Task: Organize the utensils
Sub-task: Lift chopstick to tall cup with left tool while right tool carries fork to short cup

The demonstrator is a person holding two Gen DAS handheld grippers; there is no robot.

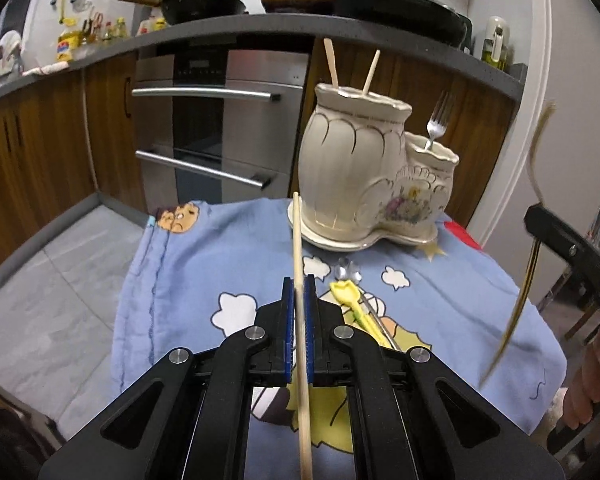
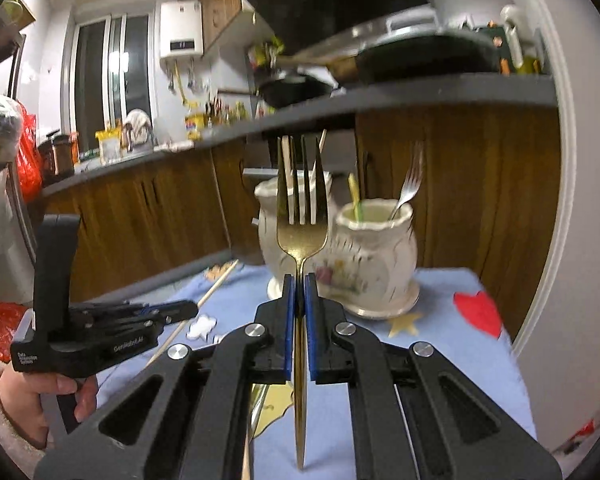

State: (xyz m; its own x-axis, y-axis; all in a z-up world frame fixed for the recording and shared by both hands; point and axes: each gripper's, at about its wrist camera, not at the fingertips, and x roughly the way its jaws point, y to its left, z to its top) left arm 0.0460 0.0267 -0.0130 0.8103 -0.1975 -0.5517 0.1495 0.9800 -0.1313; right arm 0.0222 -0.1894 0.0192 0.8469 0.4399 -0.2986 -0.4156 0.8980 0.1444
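- The surface [image 1: 440, 312] wears a blue cartoon cloth [image 1: 188, 280] with clouds and a red heart, draped over its edges.
- At the far side stands a cream double-pot ceramic holder [image 1: 356, 168] on its own base.
- Near the middle lie a yellow plastic utensil [image 1: 350, 300] and a metal spoon [image 1: 350, 270], touching.

Glossy glazed ceramic holder [image 1: 364, 184], matt wooden chopstick [image 1: 298, 248], shiny gold-toned metal fork [image 2: 302, 216], soft printed cloth [image 1: 188, 280].

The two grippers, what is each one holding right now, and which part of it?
Left gripper clamps a wooden chopstick partway along its shaft. Right gripper clamps a gold fork by the neck, just below the head, tines up.
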